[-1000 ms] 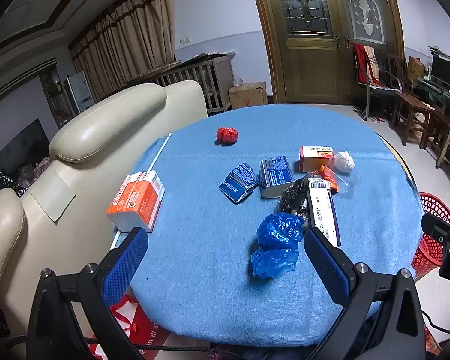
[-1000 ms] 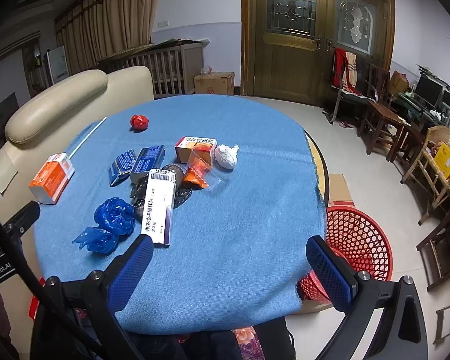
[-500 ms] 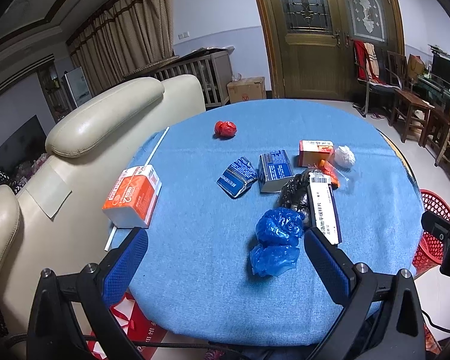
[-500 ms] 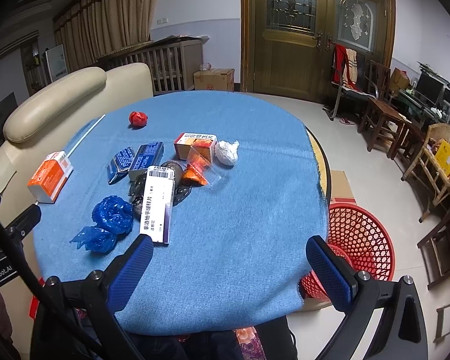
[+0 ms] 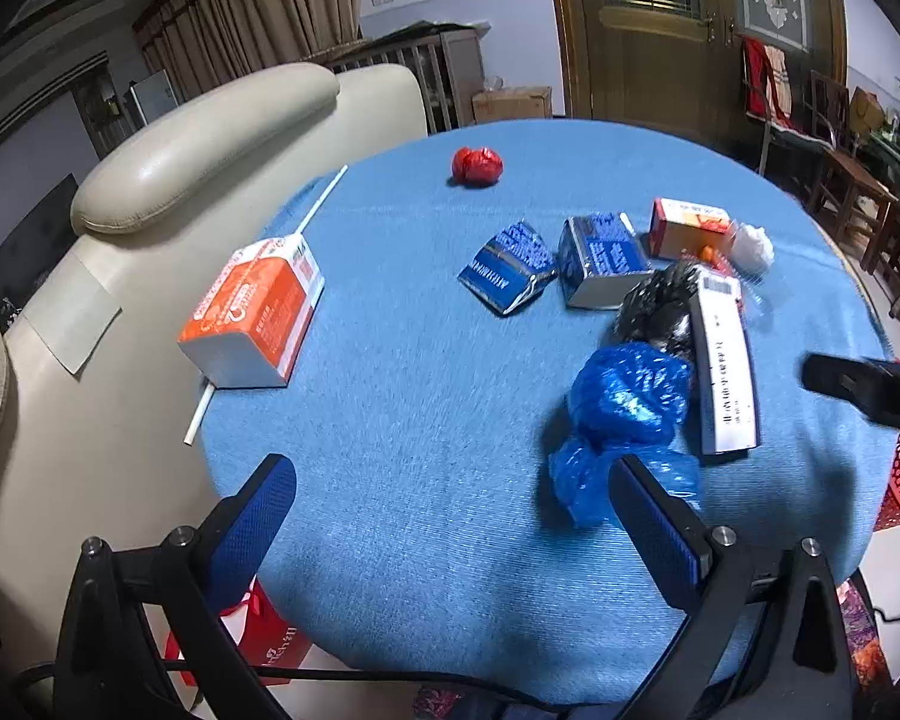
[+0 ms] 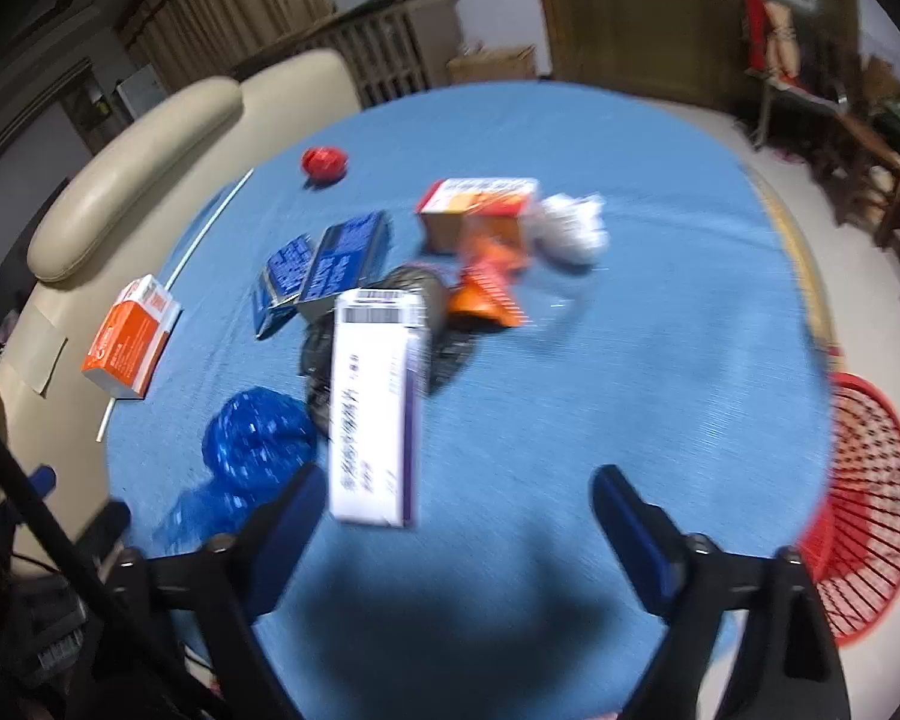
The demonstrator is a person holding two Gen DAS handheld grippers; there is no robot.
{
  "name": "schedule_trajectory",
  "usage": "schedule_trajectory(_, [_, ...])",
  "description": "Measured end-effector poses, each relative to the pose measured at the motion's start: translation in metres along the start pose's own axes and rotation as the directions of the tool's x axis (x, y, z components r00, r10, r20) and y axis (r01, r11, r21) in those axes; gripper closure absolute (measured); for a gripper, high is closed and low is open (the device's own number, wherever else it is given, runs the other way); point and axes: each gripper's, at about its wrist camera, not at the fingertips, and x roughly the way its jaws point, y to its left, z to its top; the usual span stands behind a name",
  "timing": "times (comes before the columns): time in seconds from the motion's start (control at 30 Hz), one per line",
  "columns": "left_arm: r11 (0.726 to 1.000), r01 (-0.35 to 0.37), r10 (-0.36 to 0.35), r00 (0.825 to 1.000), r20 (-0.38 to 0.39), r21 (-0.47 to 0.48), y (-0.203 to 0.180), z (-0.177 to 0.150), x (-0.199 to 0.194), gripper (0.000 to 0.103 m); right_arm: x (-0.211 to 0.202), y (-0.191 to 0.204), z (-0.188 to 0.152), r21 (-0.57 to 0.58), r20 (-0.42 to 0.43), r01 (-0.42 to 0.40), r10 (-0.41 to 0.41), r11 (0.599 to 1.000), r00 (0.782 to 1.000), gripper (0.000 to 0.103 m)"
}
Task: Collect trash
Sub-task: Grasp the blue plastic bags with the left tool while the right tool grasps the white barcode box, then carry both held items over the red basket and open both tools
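The round desk (image 5: 426, 360) under its blue cloth fills both views, with a cream leather sofa (image 5: 198, 138) against its far-left edge. Only the right wrist view shows the red mesh waste basket (image 6: 870, 498) in full, on the floor just right of the right gripper's (image 6: 456, 516) right jaw; whether anything lies in it cannot be told through the blur, and the left wrist view catches only a sliver of it at the frame's right edge. Only the left wrist view shows a red gift bag (image 5: 258, 642) on the floor below the left jaw. The left gripper (image 5: 456, 510) has its jaws spread wide with nothing between them but bare cloth; its right jaw overlaps the crumpled blue plastic bags (image 5: 624, 414), which lie ahead and to the right. The right gripper's jaws are closing but still wide apart, empty between; a long white medicine box (image 6: 378, 408) lies just ahead of its left jaw, resting on a black plastic bag (image 6: 414, 294). Ahead and left of the left jaws sits an orange-and-white carton (image 5: 252, 312) on a white straw (image 5: 324, 198). Farther ahead lie two blue cartons (image 5: 600, 258), an orange box (image 5: 690, 228), an orange wrapper (image 6: 486, 288), a white paper wad (image 6: 570, 228) and, farthest, a red crumpled ball (image 5: 477, 166).
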Motion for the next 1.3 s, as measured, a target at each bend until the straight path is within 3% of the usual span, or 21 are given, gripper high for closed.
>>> schedule_trajectory(0.07, [1.0,0.02,-0.021,1.0,-0.012,-0.015,0.0,0.0,0.008,0.0,0.023,0.004,0.004,0.001,-0.077,0.005,-0.004,1.0,0.997,0.02])
schedule_trajectory(0.2, [0.998,0.053,-0.054,0.998,-0.025,-0.021,-0.001,0.003,0.015,0.0,0.059,0.015,0.014,0.007,-0.13,-0.002,0.003,1.0,0.991,0.037])
schedule_trajectory(0.27, [0.996,0.082,-0.083,0.996,-0.037,-0.022,-0.003,0.005,0.019,0.0,0.071,0.015,0.017,0.027,-0.16,-0.015,0.019,1.0,0.987,0.038])
schedule_trajectory(0.3, [0.995,0.096,-0.096,0.995,-0.04,-0.022,-0.005,0.006,0.021,0.0,0.075,0.016,0.018,0.037,-0.163,-0.03,0.036,0.999,0.986,0.038])
schedule_trajectory(0.4, [0.99,0.144,-0.144,0.988,-0.052,-0.009,-0.013,0.011,0.025,0.0,0.082,0.019,0.019,0.029,-0.182,-0.056,0.06,0.998,0.981,0.062])
schedule_trajectory(0.5, [0.976,0.218,-0.219,0.973,-0.076,-0.015,-0.021,0.016,0.029,0.0,0.086,0.007,0.017,0.086,-0.191,-0.105,0.119,0.991,0.974,0.067])
schedule_trajectory(0.53, [0.971,0.24,-0.241,0.967,-0.08,-0.015,-0.023,0.017,0.03,0.0,0.086,0.002,0.016,0.099,-0.183,-0.125,0.142,0.987,0.973,0.074])
schedule_trajectory(0.63, [0.966,0.257,-0.255,0.964,-0.081,0.015,-0.035,0.021,0.036,0.0,0.08,-0.015,0.013,0.14,-0.158,-0.184,0.205,0.973,0.966,0.08])
schedule_trajectory(0.73, [0.962,0.271,-0.268,0.96,-0.08,0.042,-0.044,0.024,0.044,0.001,0.067,-0.031,0.011,0.144,-0.115,-0.208,0.225,0.967,0.967,0.083])
schedule_trajectory(0.8, [0.961,0.273,-0.267,0.958,-0.1,0.048,-0.049,0.029,0.053,0.02,0.057,-0.044,0.009,0.16,-0.084,-0.215,0.23,0.963,0.97,0.085])
schedule_trajectory(0.9, [0.942,0.331,-0.322,0.935,-0.148,0.046,-0.059,0.032,0.07,0.041,0.042,-0.065,0.004,0.191,-0.053,-0.226,0.239,0.955,0.969,0.085])
schedule_trajectory(1.03, [0.928,0.372,-0.364,0.917,-0.163,0.015,-0.065,0.028,0.079,0.047,0.018,-0.094,-0.006,0.212,-0.013,-0.208,0.216,0.955,0.976,0.085])
schedule_trajectory(1.17, [0.921,0.389,-0.388,0.913,-0.129,-0.017,-0.064,0.025,0.073,0.053,-0.01,-0.118,-0.019,0.213,0.045,-0.197,0.191,0.957,0.98,0.085])
schedule_trajectory(1.3, [0.919,0.391,-0.387,0.917,-0.097,0.037,-0.078,0.021,0.05,0.054,-0.041,-0.145,-0.037,0.203,0.116,-0.16,0.139,0.966,0.984,0.085])
